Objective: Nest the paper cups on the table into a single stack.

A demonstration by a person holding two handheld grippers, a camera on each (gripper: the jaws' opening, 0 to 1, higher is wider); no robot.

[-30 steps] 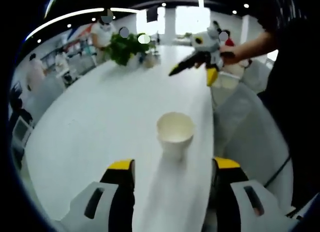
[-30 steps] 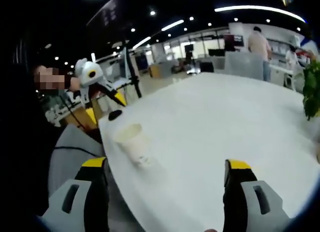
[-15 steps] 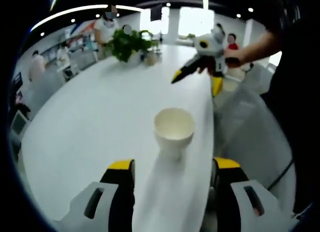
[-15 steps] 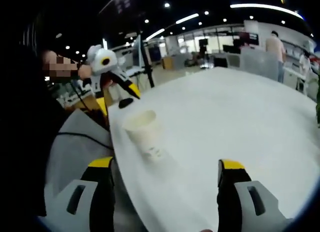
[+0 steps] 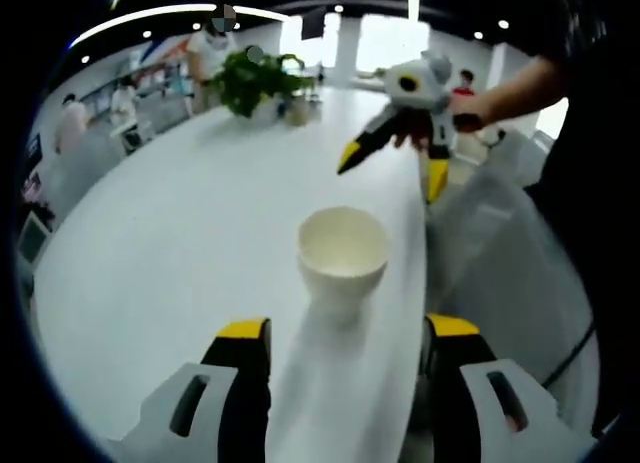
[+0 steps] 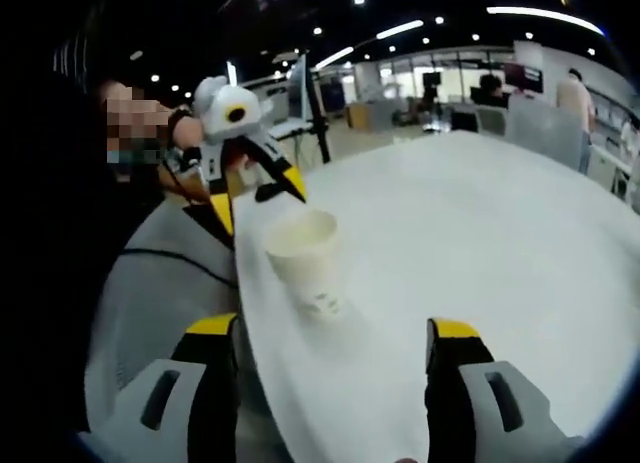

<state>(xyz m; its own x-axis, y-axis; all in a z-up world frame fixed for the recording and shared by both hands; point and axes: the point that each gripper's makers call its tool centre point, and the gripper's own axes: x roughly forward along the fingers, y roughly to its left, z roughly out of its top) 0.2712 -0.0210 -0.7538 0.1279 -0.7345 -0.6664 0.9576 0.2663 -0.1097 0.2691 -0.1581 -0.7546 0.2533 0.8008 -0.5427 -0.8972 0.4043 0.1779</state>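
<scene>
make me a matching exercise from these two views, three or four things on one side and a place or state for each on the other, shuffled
Things:
1. paper cup
2. potted plant
3. left gripper
4. right gripper

Place or state:
A. far end of the white table
B. open, cup straight ahead between its jaws
C. upright and empty near the table's edge
D. open, cup ahead and towards its left jaw

Pairs: 1-C, 2-A, 3-B, 4-D

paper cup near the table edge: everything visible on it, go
The paper cup is off-white paper, tapering to a narrower base, with a rolled rim and faint print low on its side in the right gripper view. It stands upright, mouth open, apparently empty, near the edge of the white table. Only the table touches it; both tools are apart from it.
</scene>
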